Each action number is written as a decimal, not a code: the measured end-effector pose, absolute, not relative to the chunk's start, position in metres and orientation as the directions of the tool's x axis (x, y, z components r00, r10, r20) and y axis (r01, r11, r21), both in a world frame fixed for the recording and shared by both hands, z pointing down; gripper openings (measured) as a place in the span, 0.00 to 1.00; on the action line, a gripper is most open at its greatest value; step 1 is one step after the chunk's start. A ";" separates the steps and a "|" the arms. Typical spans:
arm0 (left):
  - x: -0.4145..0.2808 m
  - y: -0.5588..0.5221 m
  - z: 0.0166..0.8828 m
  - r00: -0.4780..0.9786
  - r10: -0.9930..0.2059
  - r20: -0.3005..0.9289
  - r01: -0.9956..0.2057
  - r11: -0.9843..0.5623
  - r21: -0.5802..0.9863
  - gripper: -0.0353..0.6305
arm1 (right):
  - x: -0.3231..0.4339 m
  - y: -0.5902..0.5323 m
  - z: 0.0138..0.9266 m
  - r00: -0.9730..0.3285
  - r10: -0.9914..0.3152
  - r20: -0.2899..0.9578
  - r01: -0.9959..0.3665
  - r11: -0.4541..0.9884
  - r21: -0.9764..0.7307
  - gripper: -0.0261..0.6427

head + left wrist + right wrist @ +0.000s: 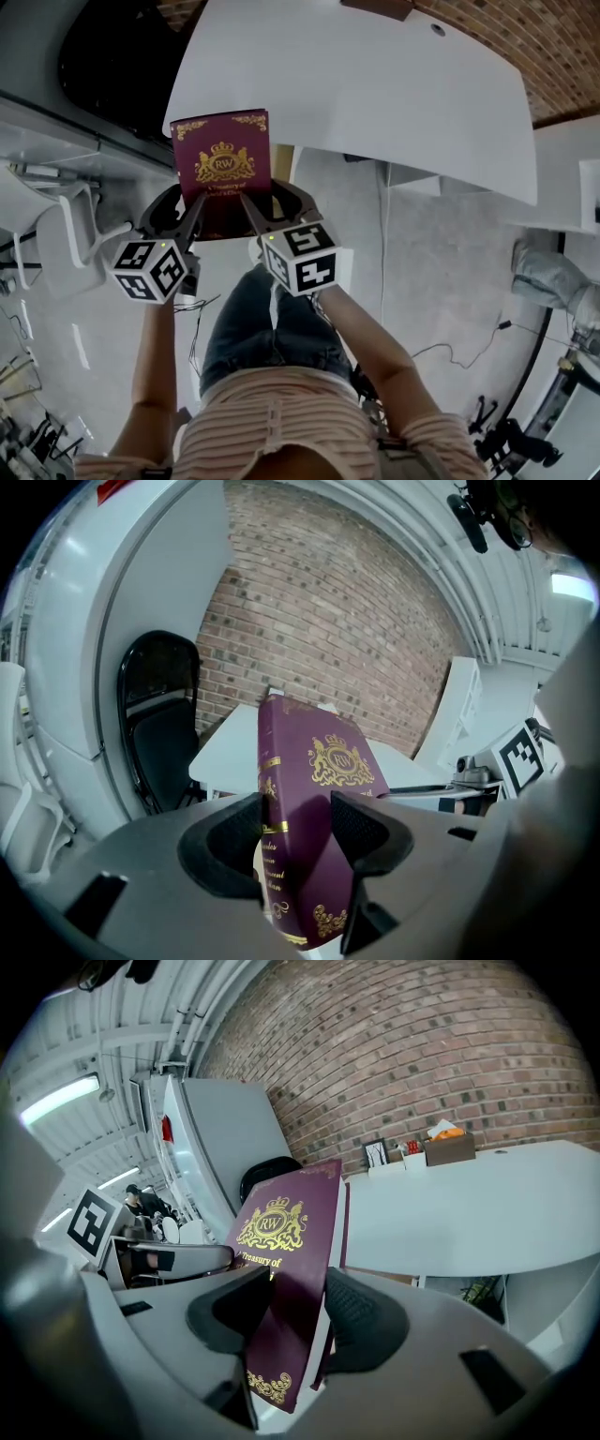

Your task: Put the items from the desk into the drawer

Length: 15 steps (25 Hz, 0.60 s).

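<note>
A maroon hardback book [221, 155] with a gold crest is held up in front of the near edge of the white desk [375, 84], its front cover facing me. My left gripper [192, 211] is shut on the book's lower left, by the spine [272, 799]. My right gripper [253, 211] is shut on its lower right, by the page edge. In the left gripper view the pads clamp the book [314, 799] on both sides. The right gripper view shows the same grip on the book [286, 1241]. I cannot make out a drawer.
A black chair [112, 56] stands at the desk's far left. A white chair [66, 234] is at my left. A small box [448, 1146] and a picture frame [375, 1152] sit at the desk's far end by the brick wall. Cables cross the floor [450, 281].
</note>
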State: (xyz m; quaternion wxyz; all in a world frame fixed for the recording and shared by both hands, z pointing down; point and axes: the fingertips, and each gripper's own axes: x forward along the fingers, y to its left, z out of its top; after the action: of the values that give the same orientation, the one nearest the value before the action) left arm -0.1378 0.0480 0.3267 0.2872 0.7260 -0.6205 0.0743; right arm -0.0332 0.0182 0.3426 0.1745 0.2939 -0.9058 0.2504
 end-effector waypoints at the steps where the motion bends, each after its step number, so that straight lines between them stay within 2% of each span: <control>1: -0.137 0.050 0.331 0.219 -0.853 0.474 -0.943 -0.061 0.326 0.38 | -0.033 0.021 0.348 -0.767 -0.438 0.468 -0.618 0.700 -0.358 0.33; 15: -0.155 0.077 0.416 0.320 -0.722 0.613 -0.918 -0.076 0.390 0.38 | -0.048 0.060 0.431 -0.698 -0.388 0.602 -0.698 0.555 -0.452 0.33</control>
State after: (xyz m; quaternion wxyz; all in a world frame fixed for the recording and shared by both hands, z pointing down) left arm -0.1552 0.0770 0.4157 0.3733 0.7215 -0.5682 0.1310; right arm -0.0483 0.0602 0.4314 0.2232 0.3183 -0.8530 0.3482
